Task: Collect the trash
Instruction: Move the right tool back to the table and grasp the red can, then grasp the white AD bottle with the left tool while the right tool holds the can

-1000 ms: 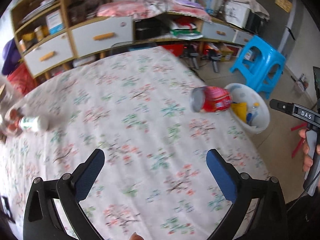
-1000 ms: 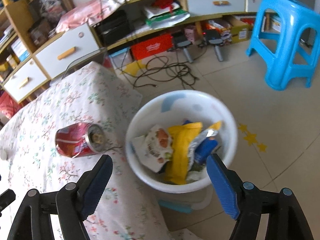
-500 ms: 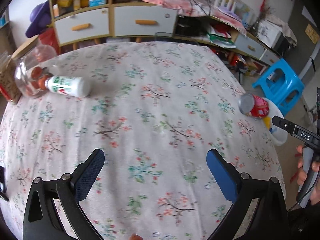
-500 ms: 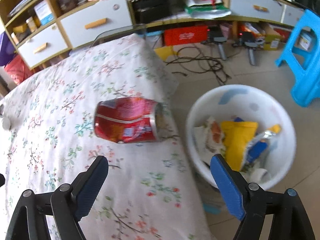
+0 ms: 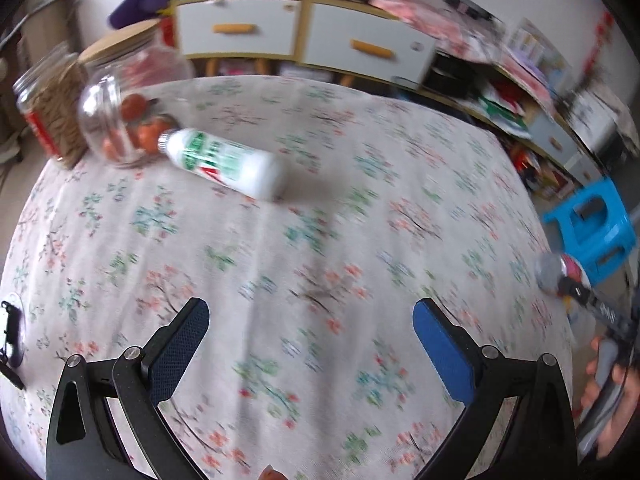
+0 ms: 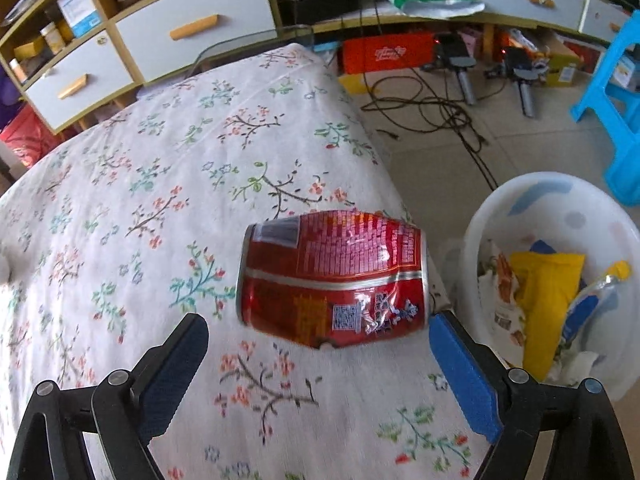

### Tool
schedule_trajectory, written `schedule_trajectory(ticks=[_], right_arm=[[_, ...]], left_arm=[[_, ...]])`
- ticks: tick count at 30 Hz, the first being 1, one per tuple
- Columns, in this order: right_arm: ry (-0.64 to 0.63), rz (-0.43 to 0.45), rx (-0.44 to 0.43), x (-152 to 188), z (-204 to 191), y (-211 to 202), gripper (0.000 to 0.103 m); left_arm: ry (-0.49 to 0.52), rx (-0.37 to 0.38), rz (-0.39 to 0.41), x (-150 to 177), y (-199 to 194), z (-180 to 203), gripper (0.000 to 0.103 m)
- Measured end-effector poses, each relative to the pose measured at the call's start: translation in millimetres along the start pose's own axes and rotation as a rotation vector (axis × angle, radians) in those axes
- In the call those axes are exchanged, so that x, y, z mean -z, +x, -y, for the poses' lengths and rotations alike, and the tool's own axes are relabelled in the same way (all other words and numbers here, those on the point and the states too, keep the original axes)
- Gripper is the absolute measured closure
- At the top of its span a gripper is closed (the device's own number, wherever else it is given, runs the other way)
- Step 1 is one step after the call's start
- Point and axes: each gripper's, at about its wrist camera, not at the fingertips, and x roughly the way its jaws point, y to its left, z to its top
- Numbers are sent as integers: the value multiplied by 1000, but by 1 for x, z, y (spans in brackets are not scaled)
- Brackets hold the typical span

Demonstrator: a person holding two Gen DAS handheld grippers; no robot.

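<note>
A dented red can [image 6: 332,276] lies on its side near the right edge of the floral table, just beyond my open right gripper [image 6: 316,332]; its right finger is close to the can's end. The can shows blurred in the left wrist view [image 5: 560,276]. A white bottle with green and red print [image 5: 228,164] lies on its side at the far left of the table, well ahead of my open, empty left gripper [image 5: 308,320]. A white trash bin [image 6: 516,200] holding wrappers stands on the floor right of the table.
A glass jar of red fruit [image 5: 120,128] and a jar of brown contents [image 5: 48,108] stand by the bottle. A blue stool [image 6: 612,120], cables [image 6: 440,108] and drawer cabinets [image 6: 180,28] lie beyond the table. A phone [image 5: 10,332] sits at the left edge.
My left gripper swung left and closer to the white bottle. My right gripper moved in over the table towards the red can, which now sits between its fingers' line. Both stayed open.
</note>
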Motion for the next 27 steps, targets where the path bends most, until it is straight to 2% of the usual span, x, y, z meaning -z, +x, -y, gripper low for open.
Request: schedule_trajectory(ticks=[8,10,16,18,20,22,27], right_arm=[[28,3,-1,-12,-3,10,10],[32,-4,-11,-14,-5,14,10],[22,-25,-22,-15,-13,24,10],[12,-32,-23,-16,-15,27,11],[2,-36,-17,-16,-18,30,16],[-1,-38,-17,-16,-18,31,16],[-3,-33,-22,-16,-20,31,16]], left_arm=[[-236,-25,-16,-47,30,-45,1],[-277,-16,-2,-54,37,-51,1],[-345,2,39,-68,59,-57,11],[-358,3,47,-71,66,-58,18],[-365,1,66,-72,69,-60,23],[-352,0,89,-73,69,-59,35],[-278,21,65,-70,67,-50,55]])
